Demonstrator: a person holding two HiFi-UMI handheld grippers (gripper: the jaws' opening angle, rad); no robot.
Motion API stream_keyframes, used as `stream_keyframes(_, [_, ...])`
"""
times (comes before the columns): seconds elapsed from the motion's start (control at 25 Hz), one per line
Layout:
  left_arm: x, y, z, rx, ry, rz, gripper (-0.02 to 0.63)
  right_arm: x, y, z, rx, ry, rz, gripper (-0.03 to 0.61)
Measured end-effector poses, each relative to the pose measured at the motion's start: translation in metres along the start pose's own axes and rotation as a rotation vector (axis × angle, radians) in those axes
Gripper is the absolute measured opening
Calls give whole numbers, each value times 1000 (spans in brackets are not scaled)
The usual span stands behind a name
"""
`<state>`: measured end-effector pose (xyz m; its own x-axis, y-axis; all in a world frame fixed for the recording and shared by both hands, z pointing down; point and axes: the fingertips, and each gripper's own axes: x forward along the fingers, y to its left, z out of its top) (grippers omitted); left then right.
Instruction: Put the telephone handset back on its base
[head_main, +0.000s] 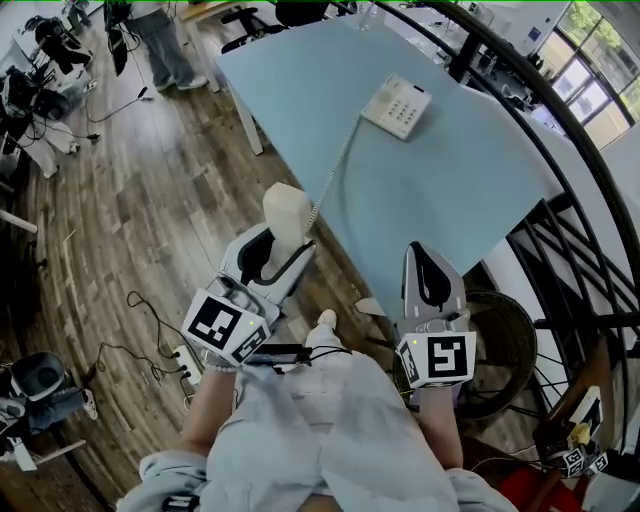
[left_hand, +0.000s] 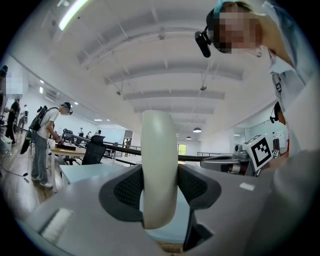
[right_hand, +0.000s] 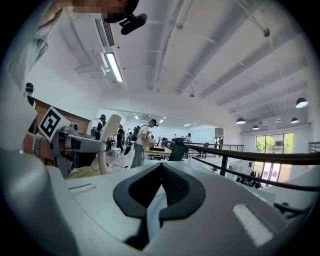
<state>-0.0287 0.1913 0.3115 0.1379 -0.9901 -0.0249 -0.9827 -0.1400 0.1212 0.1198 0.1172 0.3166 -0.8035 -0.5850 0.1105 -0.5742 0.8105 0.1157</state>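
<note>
One claw carries: the left claw (head_main: 283, 258) clamps the handset (head_main: 287, 212) near one end, likely for carrying to the base (head_main: 397, 106) across the counter (head_main: 450, 190); right claw (head_main: 425, 255) closed, empty.

Pale blue table (head_main: 450, 190) carries cream telephone base (head_main: 397, 106); coiled cord (head_main: 339, 160) crosses tabletop.

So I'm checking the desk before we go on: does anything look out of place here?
Yes: the handset is off its base. The left tool grips it out past the table edge, while the base sits far up the table. The cord stretches between them.
</note>
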Motion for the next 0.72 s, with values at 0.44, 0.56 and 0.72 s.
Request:
stream_keyframes(0.44, [73,21,-8,-12,51,-50,213,36,-50,-2,24,-6,-61,-2])
stream_keyframes(0.56, [88,23,-6,-21,49,-64,213,37,-58,-1,22,-8,-83,-2])
stream_keyframes(0.72, [107,24,-5,-17,51,-80,213,41,-71,-3,34,-8,-106,-2])
